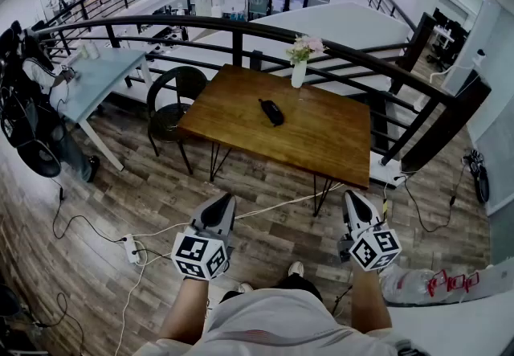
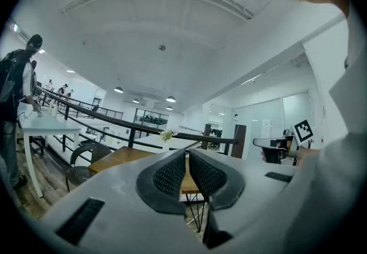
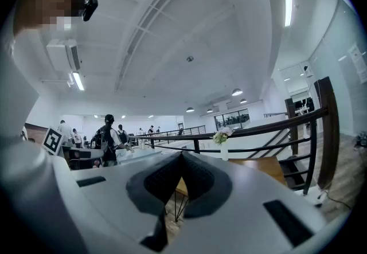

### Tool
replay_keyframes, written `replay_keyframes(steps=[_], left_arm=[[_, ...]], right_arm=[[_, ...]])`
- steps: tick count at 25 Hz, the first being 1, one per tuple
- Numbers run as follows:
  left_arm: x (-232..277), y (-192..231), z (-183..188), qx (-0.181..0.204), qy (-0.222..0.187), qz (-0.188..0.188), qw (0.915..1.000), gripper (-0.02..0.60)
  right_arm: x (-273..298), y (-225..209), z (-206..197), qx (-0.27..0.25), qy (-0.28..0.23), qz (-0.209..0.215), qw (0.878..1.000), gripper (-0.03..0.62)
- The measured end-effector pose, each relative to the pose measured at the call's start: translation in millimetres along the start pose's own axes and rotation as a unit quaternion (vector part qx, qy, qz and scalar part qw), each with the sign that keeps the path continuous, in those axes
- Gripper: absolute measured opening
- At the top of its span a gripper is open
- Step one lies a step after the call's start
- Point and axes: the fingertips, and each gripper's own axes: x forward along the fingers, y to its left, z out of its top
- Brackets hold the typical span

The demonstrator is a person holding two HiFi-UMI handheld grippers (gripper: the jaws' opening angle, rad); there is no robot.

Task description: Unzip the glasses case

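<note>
On the table [image 1: 321,137], head view alone shows the glasses case [image 1: 271,112]; both hand-held grippers [image 1: 227,198] [image 1: 351,196] sit pressed together.

Right gripper [image 3: 182,156], fingers [image 3: 199,178] together, empty, before wooden table [image 3: 267,167] with flower vase [image 3: 224,150].
</note>
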Motion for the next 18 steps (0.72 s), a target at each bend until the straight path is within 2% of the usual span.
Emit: replay_keyframes(steps=[14,18], left_arm=[[-0.7,15.9,-2.0,-0.013,0.003,0.009,0.9999,0.029],[0.2,20.4,-4.1,-0.015,0.007,0.007,0.9998,0.029]], right_arm=[[21.8,11.5,-3.1,-0.005,0.008,0.014,1.000,0.051],[26.3,12.1,-2.3,0.016,-0.003,0.022,1.000,0.051]])
